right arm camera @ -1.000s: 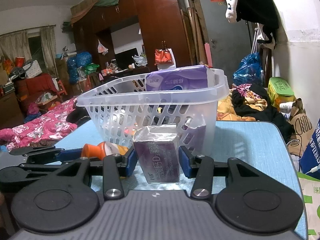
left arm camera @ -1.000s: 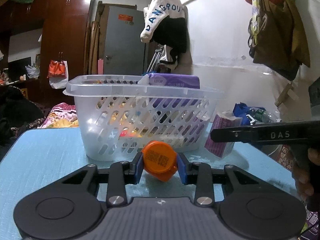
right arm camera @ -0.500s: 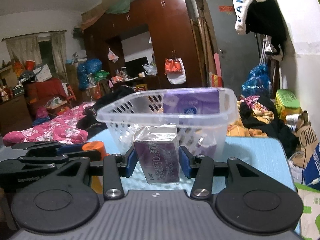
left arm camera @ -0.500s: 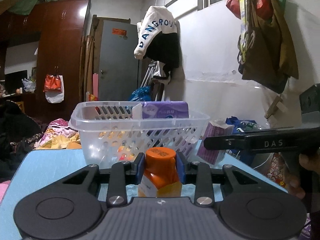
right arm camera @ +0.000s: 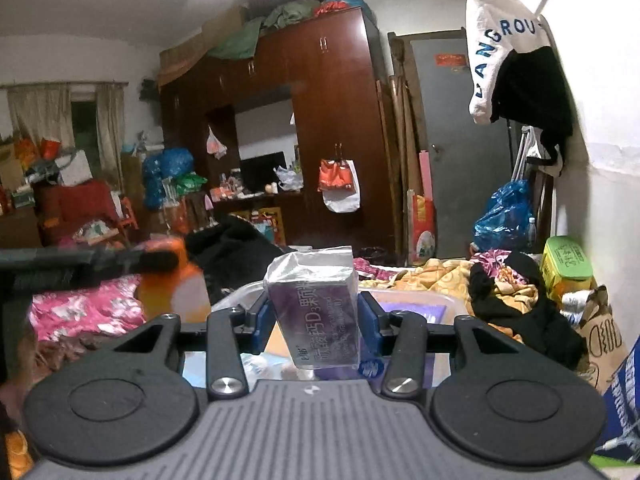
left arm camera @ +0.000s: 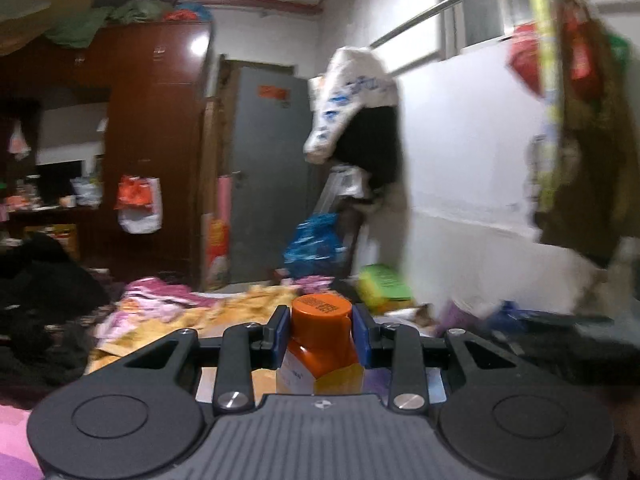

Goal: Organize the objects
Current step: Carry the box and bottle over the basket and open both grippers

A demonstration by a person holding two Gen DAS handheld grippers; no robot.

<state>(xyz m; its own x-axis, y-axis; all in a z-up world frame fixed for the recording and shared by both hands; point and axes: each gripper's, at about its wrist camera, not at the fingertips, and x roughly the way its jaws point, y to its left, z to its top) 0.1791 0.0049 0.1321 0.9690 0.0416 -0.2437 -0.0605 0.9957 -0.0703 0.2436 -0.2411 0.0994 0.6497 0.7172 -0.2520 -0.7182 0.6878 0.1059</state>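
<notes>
My left gripper (left arm camera: pixel 320 336) is shut on an orange bottle (left arm camera: pixel 322 344) with an orange cap, held upright and high in the air. It also shows blurred at the left of the right wrist view (right arm camera: pixel 172 284). My right gripper (right arm camera: pixel 314 326) is shut on a purple and silver box (right arm camera: pixel 316 312) and holds it just above the clear plastic basket (right arm camera: pixel 452 306). A purple packet (right arm camera: pixel 416 312) lies inside the basket. In the left wrist view the basket is below the frame and hidden.
Piled clothes and bedding (right arm camera: pixel 516 300) lie behind the basket. A green box (right arm camera: pixel 566 268) and a paper bag (right arm camera: pixel 600 336) stand at the right by the white wall. A dark wardrobe (right arm camera: pixel 328 128) and grey door (right arm camera: pixel 452 140) are far back.
Both grippers have risen with their loads. The basket dropped from eye level to below both cameras. The left view is now blurred by motion.
</notes>
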